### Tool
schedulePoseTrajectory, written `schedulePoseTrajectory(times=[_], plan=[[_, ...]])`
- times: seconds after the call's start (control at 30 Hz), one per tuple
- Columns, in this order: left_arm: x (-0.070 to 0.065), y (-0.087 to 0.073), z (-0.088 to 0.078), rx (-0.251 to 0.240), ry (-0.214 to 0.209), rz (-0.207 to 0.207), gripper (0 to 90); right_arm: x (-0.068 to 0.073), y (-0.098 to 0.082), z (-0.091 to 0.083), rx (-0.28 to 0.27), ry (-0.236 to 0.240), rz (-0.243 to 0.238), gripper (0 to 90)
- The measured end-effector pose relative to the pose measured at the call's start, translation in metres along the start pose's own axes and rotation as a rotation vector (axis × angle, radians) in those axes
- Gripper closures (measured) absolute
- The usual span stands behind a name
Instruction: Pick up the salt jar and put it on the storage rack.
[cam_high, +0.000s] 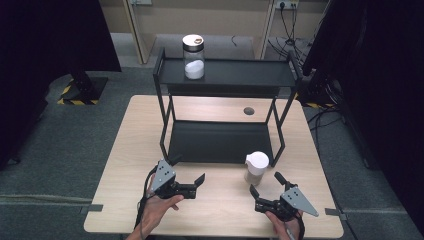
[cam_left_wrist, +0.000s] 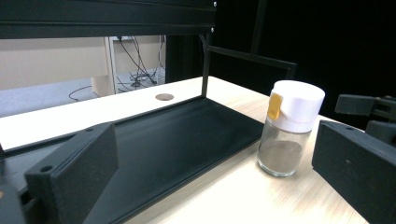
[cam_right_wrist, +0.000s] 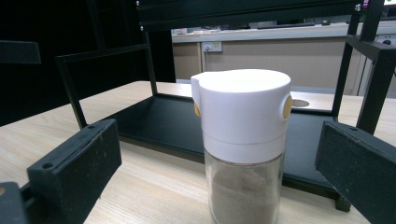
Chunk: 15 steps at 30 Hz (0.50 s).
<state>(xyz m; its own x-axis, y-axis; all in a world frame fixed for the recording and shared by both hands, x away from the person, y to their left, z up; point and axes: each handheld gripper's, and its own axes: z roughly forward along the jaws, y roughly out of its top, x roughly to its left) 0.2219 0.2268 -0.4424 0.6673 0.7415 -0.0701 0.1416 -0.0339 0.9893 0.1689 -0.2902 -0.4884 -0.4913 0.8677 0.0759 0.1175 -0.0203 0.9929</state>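
Note:
A glass shaker (cam_high: 256, 168) with a white cap and brown powder stands on the table just in front of the black rack's lower shelf (cam_high: 220, 141). My right gripper (cam_high: 267, 184) is open right behind it, jaws either side of the shaker (cam_right_wrist: 243, 144) without touching. My left gripper (cam_high: 196, 183) is open at the table's front left, pointing right; the shaker (cam_left_wrist: 290, 128) stands ahead of it, to the right. A glass jar (cam_high: 193, 56) with white contents and a dark lid stands on the rack's top shelf (cam_high: 235, 72).
The black two-tier rack stands on thin legs (cam_high: 165, 125) at the middle and back of the wooden table (cam_high: 135, 145). A round cable hole (cam_high: 249, 111) lies behind the lower shelf. Dark equipment and cables flank the table on the floor.

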Motion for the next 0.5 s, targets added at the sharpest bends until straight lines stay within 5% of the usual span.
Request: schedulePoseTrajectory(times=[0.5], plan=[[-0.002,-0.026,-0.004,0.007,-0.018,0.024,0.2,-0.001,0.0,-0.001,-0.004,0.0,-0.007,0.7]])
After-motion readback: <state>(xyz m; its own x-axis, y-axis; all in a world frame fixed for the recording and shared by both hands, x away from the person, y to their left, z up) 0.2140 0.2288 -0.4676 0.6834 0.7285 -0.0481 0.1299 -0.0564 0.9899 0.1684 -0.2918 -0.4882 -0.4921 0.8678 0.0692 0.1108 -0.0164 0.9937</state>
